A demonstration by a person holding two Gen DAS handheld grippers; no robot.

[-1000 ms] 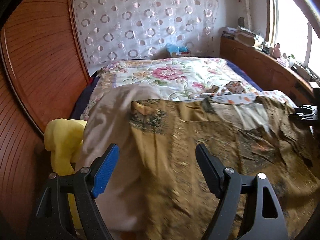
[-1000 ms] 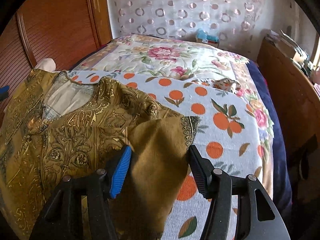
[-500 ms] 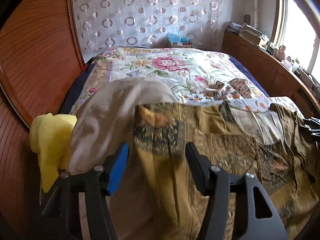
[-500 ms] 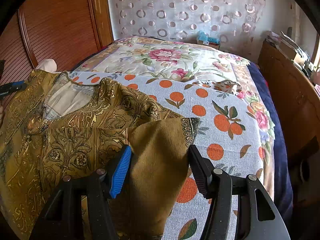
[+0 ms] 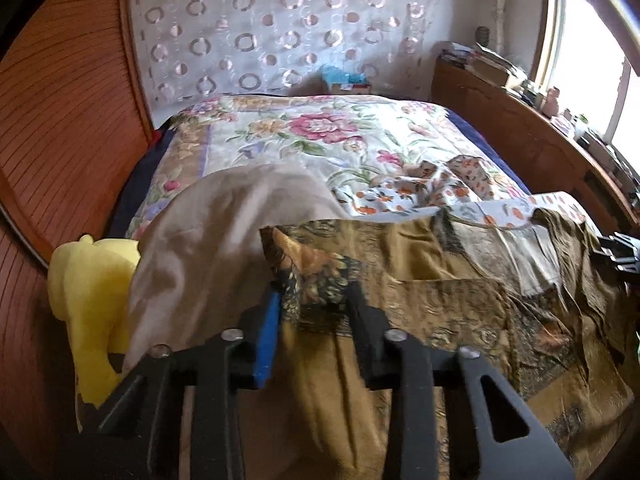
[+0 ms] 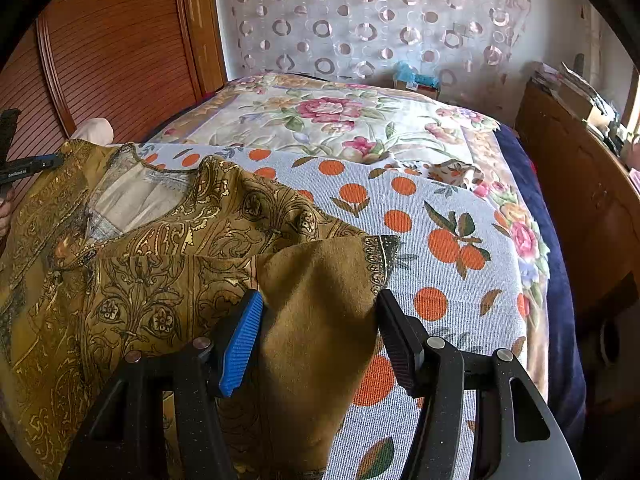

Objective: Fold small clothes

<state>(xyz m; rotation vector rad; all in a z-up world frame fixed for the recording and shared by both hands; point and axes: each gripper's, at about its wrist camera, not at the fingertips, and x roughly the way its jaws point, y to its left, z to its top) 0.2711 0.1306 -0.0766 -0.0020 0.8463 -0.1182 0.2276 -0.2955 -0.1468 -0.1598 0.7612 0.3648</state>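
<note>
- Left claw [image 5: 314, 304]: jaws closing on the near sleeve edge of the olive patterned garment [image 5: 440, 304]; the dark printed cuff [image 5: 304, 276] stands bunched between the blue pad and the black pad, already pinched.
- Right claw [image 6: 320, 316]: jaws held moderately apart, the plain olive sleeve [image 6: 320, 300] filling the gap between them and touching both pads.
- Olive patterned garment [image 6: 132, 280]: spread across the near end of the bed, lying on the orange-dotted white cloth [image 6: 440, 240]; its neckline opening lies on the side away from the claws.
- Beige cloth [image 5: 224, 240]: just beside the garment, at its left.
- Yellow soft toy [image 5: 92, 292]: left of the beige cloth, next to the ribbed wooden panel [image 5: 60, 120].
- Floral bedspread [image 5: 320, 140]: beyond the garment, covering the far part of the bed.
- Curtain with ring pattern [image 5: 300, 28]: behind the bed.
</note>
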